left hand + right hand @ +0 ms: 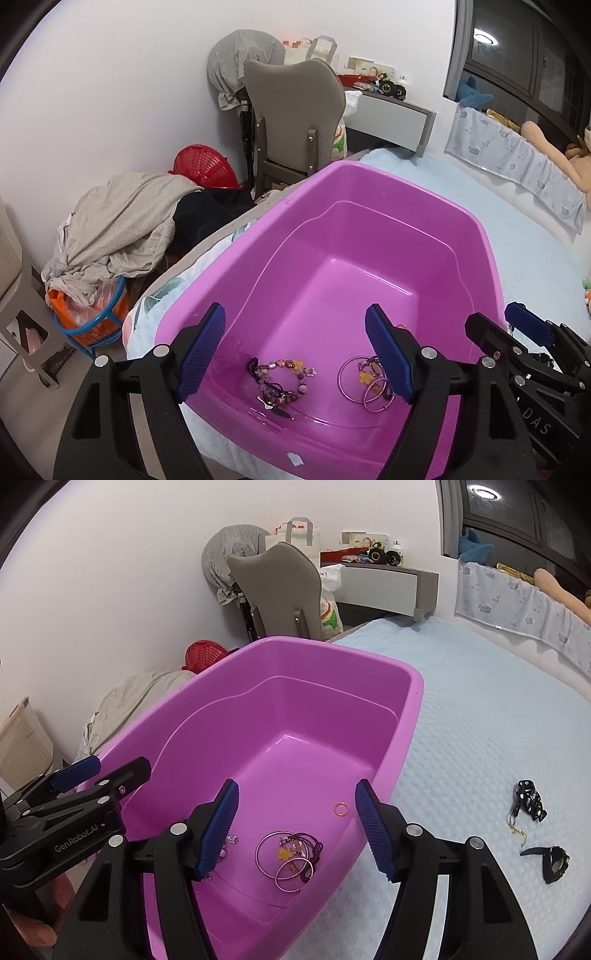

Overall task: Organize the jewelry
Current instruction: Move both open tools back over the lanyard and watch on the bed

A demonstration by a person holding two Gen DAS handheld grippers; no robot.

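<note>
We are holding the left tongs [295,350] over the near end of a purple basin [369,177], which is sitting on a bed [498,720] covered in pale blue quilting. Their blue pads are standing spread apart and gripping nothing. In the left wrist view, a beaded bracelet [284,380] is lying on the basin floor at lower centre, between the two pads. A cluster of metal bangles [364,384] with small charms is lying just to its right, partly hidden behind the right-hand pad.

We are holding the right tongs [295,830] over the same end of the basin, likewise spread and empty. In the right wrist view, the bangles are resting at lower centre of the frame, and a small orange ring [341,808] is lying apart from them, nearer the right-hand pad. Outside the basin, at the lower right of that frame, a black dotted strap [530,801] and a black watch-like piece [552,862] are lying on the bed, near each other but not touching.
</note>
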